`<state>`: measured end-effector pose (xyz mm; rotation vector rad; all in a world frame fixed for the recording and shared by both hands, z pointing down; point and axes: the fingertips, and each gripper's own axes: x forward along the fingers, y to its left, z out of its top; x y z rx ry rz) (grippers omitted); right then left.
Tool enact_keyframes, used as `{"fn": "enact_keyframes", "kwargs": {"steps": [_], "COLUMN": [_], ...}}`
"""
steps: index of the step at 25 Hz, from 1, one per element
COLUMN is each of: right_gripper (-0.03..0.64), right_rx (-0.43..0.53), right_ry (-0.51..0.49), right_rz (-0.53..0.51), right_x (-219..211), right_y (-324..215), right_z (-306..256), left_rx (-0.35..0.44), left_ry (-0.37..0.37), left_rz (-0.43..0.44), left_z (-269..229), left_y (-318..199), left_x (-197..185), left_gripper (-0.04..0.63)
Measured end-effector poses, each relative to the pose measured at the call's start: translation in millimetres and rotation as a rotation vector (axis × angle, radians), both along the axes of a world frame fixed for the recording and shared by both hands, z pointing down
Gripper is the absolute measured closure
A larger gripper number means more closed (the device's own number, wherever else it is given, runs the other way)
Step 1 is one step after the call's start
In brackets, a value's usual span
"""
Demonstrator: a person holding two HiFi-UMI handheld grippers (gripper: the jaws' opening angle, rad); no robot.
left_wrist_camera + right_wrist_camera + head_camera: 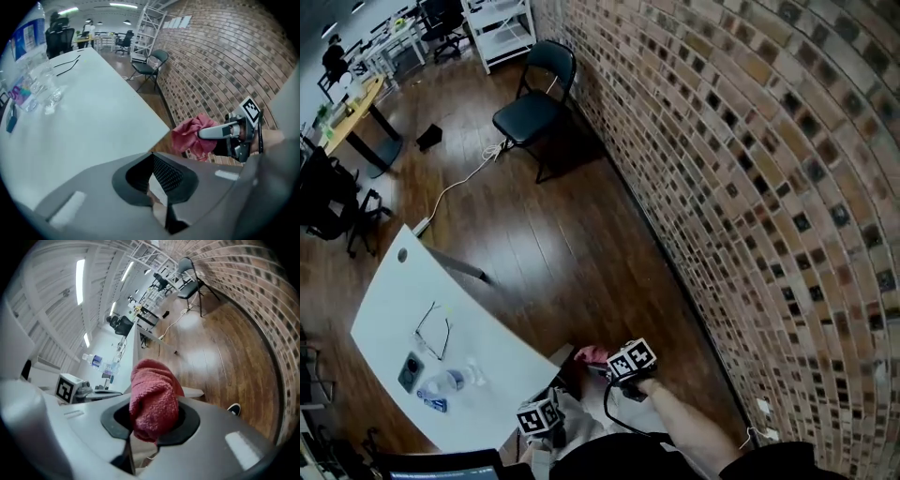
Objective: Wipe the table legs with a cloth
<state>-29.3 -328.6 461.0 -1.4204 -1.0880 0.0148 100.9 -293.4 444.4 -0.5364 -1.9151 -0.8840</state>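
At the left of the head view lies the white table [403,291]. The only table leg [457,265] that shows is a dark bar slanting out from under its far edge, well apart from both grippers. Any leg at the near corner is hidden under the tabletop. The left gripper [157,186] hangs over that near corner, its jaws drawn almost together with nothing between them. Just past the corner, over the wooden floor, the red cloth [152,399] bulges in a wad out of the right gripper [149,430], whose jaws are clenched on it. The right gripper is thus the nearer to the work. Judged from the table's lie, the near leg should be below and to its left, its length running down to the floor, so the cloth would have to drop beneath the tabletop's edge.
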Motion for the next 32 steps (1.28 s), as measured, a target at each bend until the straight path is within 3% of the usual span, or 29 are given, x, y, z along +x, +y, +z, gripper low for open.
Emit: {"fn": "enact_keyframes", "kwargs": {"steps": [3, 6, 12, 16, 22, 25, 28, 32], "right_gripper": [0.534, 0.534, 0.534, 0.534, 0.535, 0.538, 0.538, 0.538], "right_rx": [-0.020, -0.038, -0.023, 0.002, -0.009, -0.034, -0.065, -0.074], "right_ry": [-0.043, -0.080, -0.096, -0.041, 0.064, 0.048, 0.001, -0.012], "right_rz": [-0.149, -0.297, -0.643, -0.910, -1.098, -1.232, -1.349, -1.483], "right_x": [-17, -24, 16, 50, 81, 81, 76, 83], "right_y": [12, 29, 74, 78, 116, 136, 154, 171], "right_z": [-5, -4, 30, 55, 64, 69, 74, 68], "left_rx": [0.000, -0.038, -0.119, -0.145, -0.024, 0.026, 0.077, 0.105], "left_ry": [0.004, 0.008, 0.004, 0.031, 0.012, 0.059, 0.036, 0.048], "left_rz": [-0.163, -0.243, -0.260, -0.231, -0.212, -0.185, -0.223, -0.211], "left_z": [0, -8, -14, -5, -2, 6, 4, -5], "left_y": [12, 20, 39, 41, 51, 55, 67, 90], "left_x": [-12, -20, -35, -47, -40, -43, -61, -71], "left_gripper": [0.598, 0.598, 0.598, 0.598, 0.598, 0.598, 0.598, 0.598]}}
